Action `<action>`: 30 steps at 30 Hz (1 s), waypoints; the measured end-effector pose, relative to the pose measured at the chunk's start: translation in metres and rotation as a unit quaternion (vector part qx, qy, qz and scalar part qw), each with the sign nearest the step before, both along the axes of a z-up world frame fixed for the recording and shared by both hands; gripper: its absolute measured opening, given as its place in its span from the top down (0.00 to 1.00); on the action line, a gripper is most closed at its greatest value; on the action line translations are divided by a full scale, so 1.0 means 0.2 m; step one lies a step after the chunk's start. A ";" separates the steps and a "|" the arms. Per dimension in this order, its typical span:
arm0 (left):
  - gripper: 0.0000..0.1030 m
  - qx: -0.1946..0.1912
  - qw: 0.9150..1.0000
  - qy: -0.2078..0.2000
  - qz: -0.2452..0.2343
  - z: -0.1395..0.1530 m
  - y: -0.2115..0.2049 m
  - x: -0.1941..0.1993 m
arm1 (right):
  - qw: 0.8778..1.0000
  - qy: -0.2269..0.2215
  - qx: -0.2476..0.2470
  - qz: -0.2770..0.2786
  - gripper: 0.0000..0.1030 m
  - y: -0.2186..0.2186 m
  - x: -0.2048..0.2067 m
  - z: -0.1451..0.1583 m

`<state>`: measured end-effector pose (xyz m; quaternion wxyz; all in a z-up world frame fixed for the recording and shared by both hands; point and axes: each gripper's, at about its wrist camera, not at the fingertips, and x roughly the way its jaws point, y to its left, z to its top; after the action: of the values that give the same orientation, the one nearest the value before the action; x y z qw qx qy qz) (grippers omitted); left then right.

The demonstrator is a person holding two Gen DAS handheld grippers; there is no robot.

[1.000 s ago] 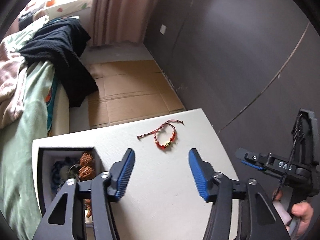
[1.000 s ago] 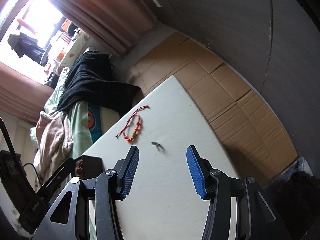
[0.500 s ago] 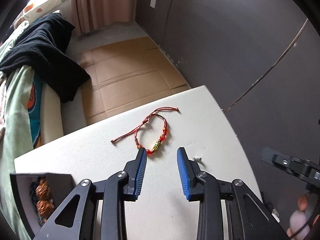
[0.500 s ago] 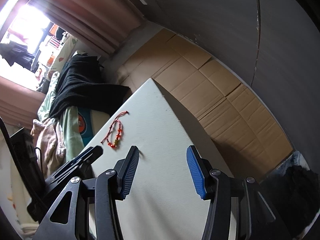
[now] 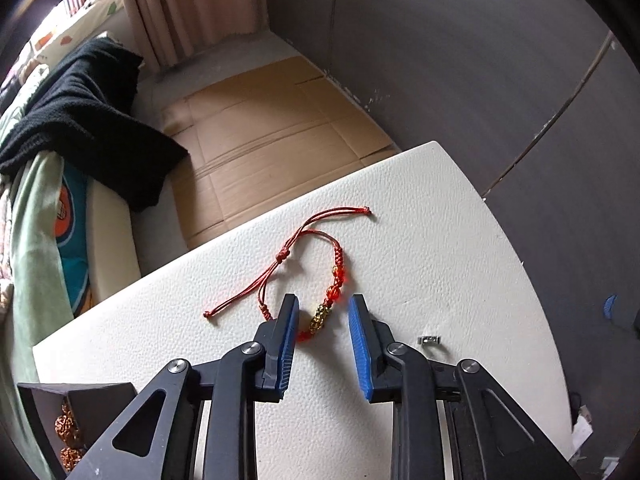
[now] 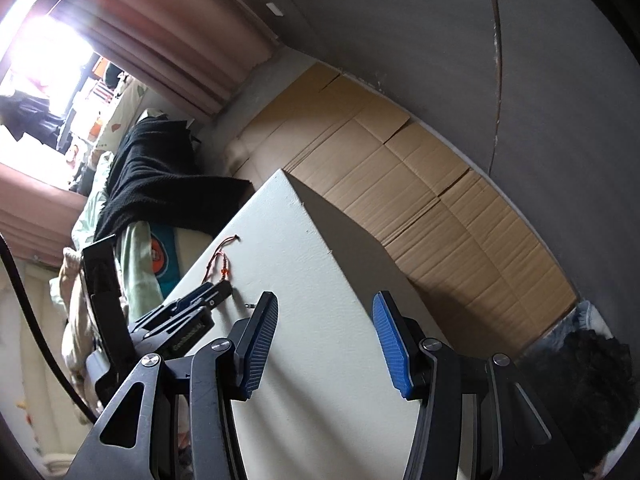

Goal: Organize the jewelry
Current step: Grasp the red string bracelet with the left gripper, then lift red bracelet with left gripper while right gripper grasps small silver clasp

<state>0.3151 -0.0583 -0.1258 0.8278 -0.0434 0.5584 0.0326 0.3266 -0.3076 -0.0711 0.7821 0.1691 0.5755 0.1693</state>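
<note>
Now the left gripper (image 5: 322,312) is half-open around the red bracelet (image 5: 320,280), a light, limp cord; gripping the gold bead (image 5: 319,316) seems best. Meanwhile the right gripper (image 6: 324,312) waits wide open.

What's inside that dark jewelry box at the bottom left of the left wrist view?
Inside the jewelry box, two knobbly brown seed beads show against the dark wall. The left gripper frame and the picture edge hide the remaining interior.
</note>
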 end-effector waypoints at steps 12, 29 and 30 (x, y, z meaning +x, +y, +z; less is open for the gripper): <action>0.94 -0.024 0.999 -0.012 0.018 0.04 0.03 -0.13 | 1.000 0.000 -0.008 0.028 0.51 0.09 0.01 -0.01; 0.94 -0.092 0.986 -0.123 0.066 0.32 0.20 -0.44 | 0.998 -0.023 -0.004 0.057 0.51 0.27 -0.01 -0.04; 0.94 -0.096 0.985 -0.130 0.064 0.34 0.21 -0.45 | 0.998 -0.026 -0.004 0.063 0.51 0.29 -0.02 -0.04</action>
<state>0.2260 -0.0158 -0.0585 0.8814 -0.1627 0.4428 0.0258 0.3227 -0.2500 -0.0789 0.7852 0.1255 0.5651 0.2201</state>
